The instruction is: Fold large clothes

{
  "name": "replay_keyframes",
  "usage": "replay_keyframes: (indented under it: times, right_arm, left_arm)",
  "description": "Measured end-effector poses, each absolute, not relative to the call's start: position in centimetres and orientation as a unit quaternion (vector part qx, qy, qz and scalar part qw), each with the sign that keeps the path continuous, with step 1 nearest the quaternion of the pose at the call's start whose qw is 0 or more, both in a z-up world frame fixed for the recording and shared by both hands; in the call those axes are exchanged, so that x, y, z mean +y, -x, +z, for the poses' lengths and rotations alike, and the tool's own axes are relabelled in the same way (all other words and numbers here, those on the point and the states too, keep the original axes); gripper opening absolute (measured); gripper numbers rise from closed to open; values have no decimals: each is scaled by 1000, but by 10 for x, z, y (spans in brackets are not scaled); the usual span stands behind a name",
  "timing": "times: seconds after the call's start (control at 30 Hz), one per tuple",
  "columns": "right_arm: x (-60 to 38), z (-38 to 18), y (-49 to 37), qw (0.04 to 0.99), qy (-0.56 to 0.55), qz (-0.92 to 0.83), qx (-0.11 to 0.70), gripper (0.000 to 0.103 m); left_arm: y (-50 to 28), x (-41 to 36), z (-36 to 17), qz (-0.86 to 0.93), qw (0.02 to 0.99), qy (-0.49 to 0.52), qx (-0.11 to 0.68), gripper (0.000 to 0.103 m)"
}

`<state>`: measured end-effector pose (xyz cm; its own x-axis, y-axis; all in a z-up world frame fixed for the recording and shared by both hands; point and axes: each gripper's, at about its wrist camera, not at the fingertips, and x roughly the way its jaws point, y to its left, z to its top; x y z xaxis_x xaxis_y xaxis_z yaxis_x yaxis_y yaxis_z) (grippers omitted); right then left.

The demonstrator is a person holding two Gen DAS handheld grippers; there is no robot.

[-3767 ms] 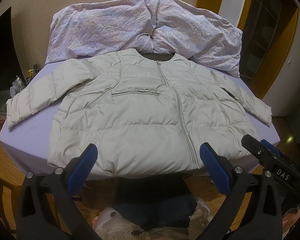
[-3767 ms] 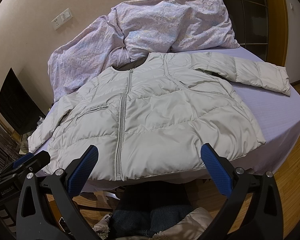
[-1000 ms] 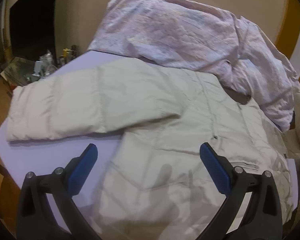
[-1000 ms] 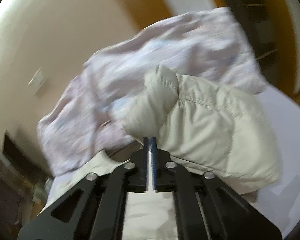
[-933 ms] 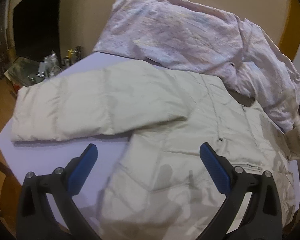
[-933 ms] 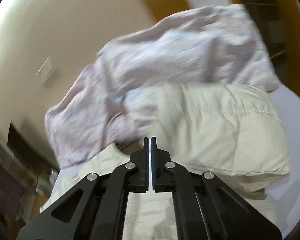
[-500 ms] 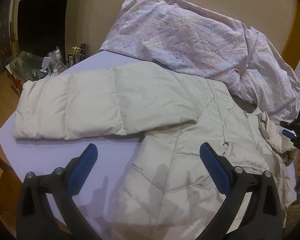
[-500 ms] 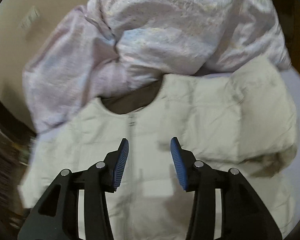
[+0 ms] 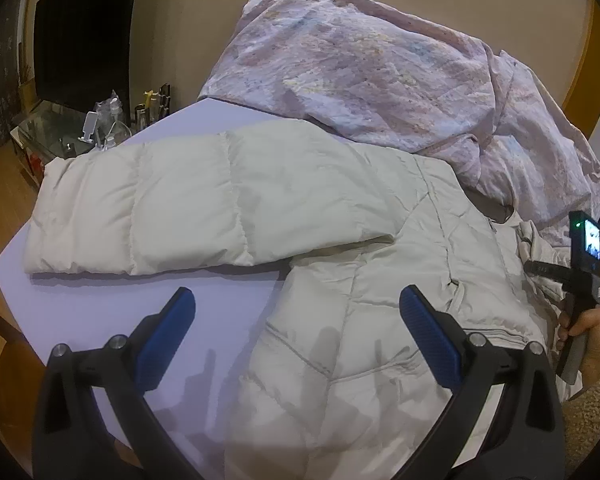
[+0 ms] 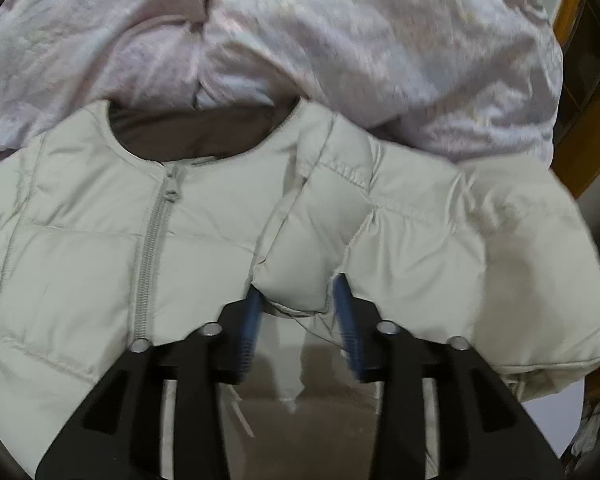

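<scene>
A pale padded jacket [image 9: 340,248] lies front up and zipped on a lilac-covered bed [image 9: 80,300], its collar against a crumpled floral quilt [image 9: 380,72]. One sleeve [image 9: 180,208] stretches flat toward the bed's edge; the other sleeve [image 10: 440,248] is folded in over the chest. The left gripper [image 9: 296,328] hovers above the hem side with jaws spread wide, holding nothing. The right gripper [image 10: 298,308] has just been closing, and its blue pads now pinch a puffed fold of the folded sleeve.

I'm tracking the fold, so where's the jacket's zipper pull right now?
In the right wrist view, the zipper pull sits left of centre, just below the jacket neckline, left of the right gripper.
</scene>
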<state>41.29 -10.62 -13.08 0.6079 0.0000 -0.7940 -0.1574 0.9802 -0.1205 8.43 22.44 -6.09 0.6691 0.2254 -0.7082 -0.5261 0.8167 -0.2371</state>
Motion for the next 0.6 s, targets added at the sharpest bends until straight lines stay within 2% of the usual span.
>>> replay_keyframes:
  times: [0.03, 0.13, 0.33, 0.5, 0.57, 0.6]
  right_arm:
    - [-109, -129, -412, 897, 82, 42, 433, 19]
    - [-111, -117, -407, 904, 50, 65, 420, 14]
    - [-83, -89, -380, 888, -12, 199, 414, 13]
    - [-62, -111, -383, 849, -43, 247, 466, 13]
    - [-55, -127, -385, 837, -26, 244, 489, 17]
    - [-52, -130, -383, 836, -12, 243, 493, 23]
  left_arm:
    - [-84, 225, -61, 213, 887, 217, 347, 101]
    - [-81, 231, -63, 219, 884, 224, 346, 101]
    - [-76, 243, -66, 226, 877, 248, 344, 101]
    - [-72, 247, -67, 230, 874, 253, 346, 101]
    - [-70, 248, -68, 231, 872, 257, 347, 101]
    - [-68, 250, -68, 232, 871, 260, 346, 101]
